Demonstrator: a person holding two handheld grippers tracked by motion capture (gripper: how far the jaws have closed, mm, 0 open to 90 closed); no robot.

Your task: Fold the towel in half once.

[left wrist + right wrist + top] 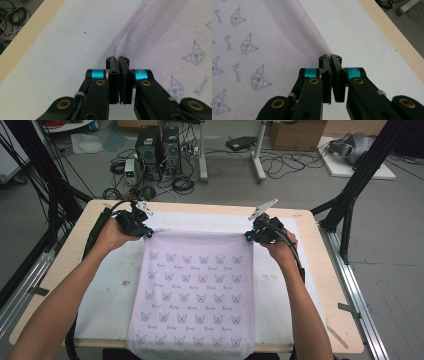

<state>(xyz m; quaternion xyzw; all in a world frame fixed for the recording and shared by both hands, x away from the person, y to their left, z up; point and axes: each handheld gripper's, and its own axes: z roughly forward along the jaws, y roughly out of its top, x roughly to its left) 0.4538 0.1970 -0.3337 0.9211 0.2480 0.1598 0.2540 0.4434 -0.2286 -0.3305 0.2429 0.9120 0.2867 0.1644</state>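
A pale pink cloth (pixel 195 285) printed with small blue cat faces lies spread on the table, and its near end hangs over the front edge. My left gripper (pixel 146 233) is shut on the cloth's far left corner. The left gripper view shows the stitched hem (pixel 125 30) running into the closed jaws of that gripper (pixel 118 60). At the far right corner my right gripper (pixel 250 236) is shut on the cloth. In the right gripper view the cloth (pixel 262 37) tapers into the pinch of that gripper (pixel 330 58).
A white mat (pixel 107 285) covers the wooden table (pixel 70 255) under the cloth. Beyond the table's far edge the floor holds computer towers (pixel 157 150), cables and cardboard boxes. Black frame legs (pixel 360 175) stand at the right.
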